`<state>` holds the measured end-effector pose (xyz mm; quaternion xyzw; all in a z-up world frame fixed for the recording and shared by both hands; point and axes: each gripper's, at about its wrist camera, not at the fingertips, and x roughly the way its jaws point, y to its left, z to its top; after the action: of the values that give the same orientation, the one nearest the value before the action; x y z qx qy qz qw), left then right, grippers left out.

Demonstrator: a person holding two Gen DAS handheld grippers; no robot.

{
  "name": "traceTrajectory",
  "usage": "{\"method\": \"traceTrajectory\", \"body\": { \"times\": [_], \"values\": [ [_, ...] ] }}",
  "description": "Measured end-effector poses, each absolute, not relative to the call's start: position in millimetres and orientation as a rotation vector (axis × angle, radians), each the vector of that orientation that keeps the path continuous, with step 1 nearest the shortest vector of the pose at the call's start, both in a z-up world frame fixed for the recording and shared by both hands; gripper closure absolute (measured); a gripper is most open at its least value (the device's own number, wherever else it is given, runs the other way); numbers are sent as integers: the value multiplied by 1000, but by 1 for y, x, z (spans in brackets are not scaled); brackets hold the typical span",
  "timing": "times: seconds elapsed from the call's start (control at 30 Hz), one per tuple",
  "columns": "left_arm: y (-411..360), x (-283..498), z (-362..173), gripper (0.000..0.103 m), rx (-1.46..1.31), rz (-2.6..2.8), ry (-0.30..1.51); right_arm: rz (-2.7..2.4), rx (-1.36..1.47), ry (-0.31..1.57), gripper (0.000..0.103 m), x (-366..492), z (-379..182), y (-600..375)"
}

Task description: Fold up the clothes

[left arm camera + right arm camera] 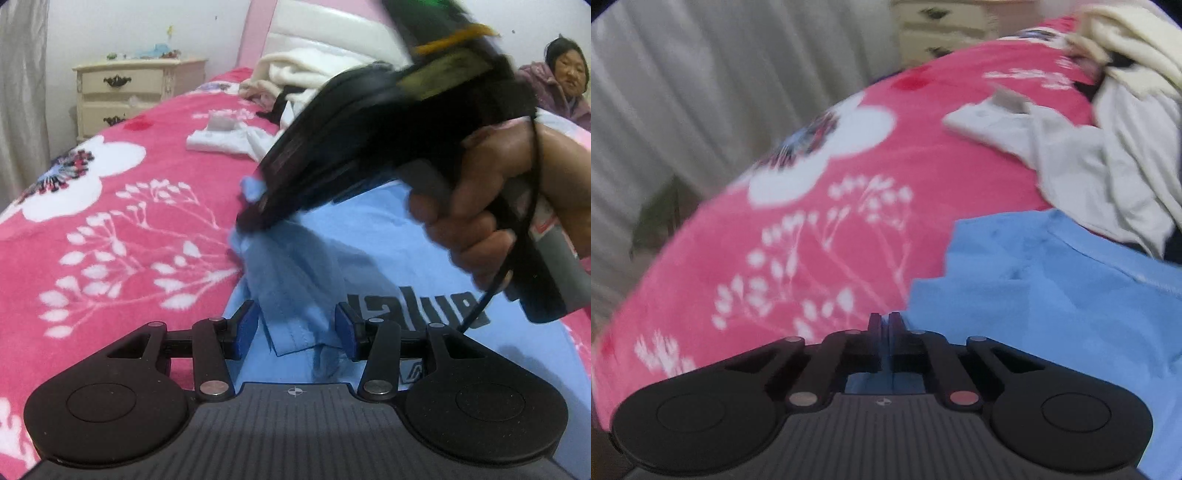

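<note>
A light blue shirt (369,251) (1052,295) with black lettering lies on the pink bed cover. In the left wrist view my left gripper (295,330) is open low over the shirt. A raised fold of the blue cloth stands between its blue pads (245,328), which do not press on it. A hand (480,206) holds my right gripper (251,218) above and beyond it, blurred. The tips are shut on a bunch of the shirt, lifted off the bed. In the right wrist view the right gripper (884,325) has its fingers together at the shirt's left edge.
A pink floral blanket (129,221) (812,221) covers the bed. White garments (221,140) (1089,166) and a cream pile (295,70) lie further back. A cream nightstand (136,92) stands beyond the bed, a curtain (683,92) at the left. A person (554,85) sits at the far right.
</note>
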<state>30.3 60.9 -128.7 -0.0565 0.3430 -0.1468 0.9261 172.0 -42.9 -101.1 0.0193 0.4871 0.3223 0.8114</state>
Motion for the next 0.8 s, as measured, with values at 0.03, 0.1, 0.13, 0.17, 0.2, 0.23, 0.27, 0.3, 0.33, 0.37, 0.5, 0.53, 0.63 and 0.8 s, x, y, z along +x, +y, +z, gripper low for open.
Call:
{"method": "traceTrajectory", "body": {
  "times": [0.03, 0.1, 0.13, 0.17, 0.2, 0.23, 0.27, 0.3, 0.33, 0.37, 0.5, 0.53, 0.63, 0.8],
  "values": [
    [60, 27, -126, 57, -106, -311, 691, 712, 98, 1003, 100, 169, -93, -56],
    [58, 21, -120, 57, -82, -337, 668, 746, 177, 928, 100, 162, -76, -82],
    [55, 18, -119, 57, -68, -355, 660, 745, 206, 900, 100, 157, -69, -98],
    [51, 16, -118, 57, -53, -374, 653, 742, 240, 882, 100, 152, -64, -112],
    [48, 13, -117, 56, -39, -394, 645, 737, 284, 864, 100, 147, -62, -128],
    [44, 12, -117, 56, -30, -412, 642, 726, 331, 846, 100, 140, -61, -146],
    [41, 11, -118, 55, -22, -430, 640, 712, 368, 838, 100, 134, -64, -162],
    [36, 11, -119, 54, -11, -446, 642, 683, 404, 847, 99, 128, -71, -178],
    [32, 12, -122, 54, 3, -457, 647, 650, 440, 860, 99, 122, -80, -195],
    [27, 13, -124, 54, 23, -468, 649, 607, 477, 884, 97, 119, -91, -209],
    [11, 14, -131, 53, 101, -503, 660, 430, 658, 954, 97, 112, -132, -255],
    [8, 14, -133, 53, 113, -508, 669, 409, 704, 956, 96, 112, -137, -263],
    [3, 17, -138, 53, 126, -509, 684, 408, 702, 938, 88, 112, -134, -272],
    [1, 26, -141, 53, 101, -477, 695, 434, 471, 928, 61, 122, -112, -250]
  ]
}}
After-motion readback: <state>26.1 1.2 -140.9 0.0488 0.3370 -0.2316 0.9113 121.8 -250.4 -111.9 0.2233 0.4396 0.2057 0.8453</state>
